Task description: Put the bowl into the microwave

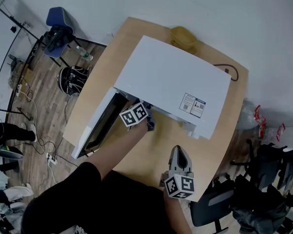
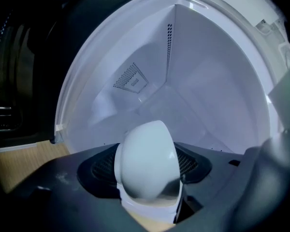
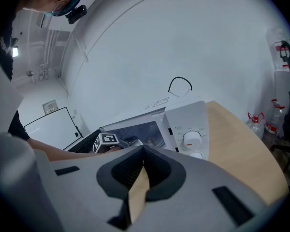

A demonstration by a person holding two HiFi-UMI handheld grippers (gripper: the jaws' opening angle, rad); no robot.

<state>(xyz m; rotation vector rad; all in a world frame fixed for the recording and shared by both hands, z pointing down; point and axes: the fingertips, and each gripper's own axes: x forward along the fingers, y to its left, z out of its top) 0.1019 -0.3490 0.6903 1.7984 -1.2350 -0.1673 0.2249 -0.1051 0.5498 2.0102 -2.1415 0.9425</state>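
The white microwave stands on a wooden table with its door swung open to the left. My left gripper reaches into the white cavity; from the head view only its marker cube shows at the opening. A white bowl sits tilted between its jaws and fills the gap, touching both pads. My right gripper hovers over the table's front edge, right of the opening, shut with nothing in it. The right gripper view shows the microwave's control panel.
A yellow object sits behind the microwave, and a black cable runs off its back right corner. Bottles stand on the floor to the right. A black office chair is near the table's front right corner.
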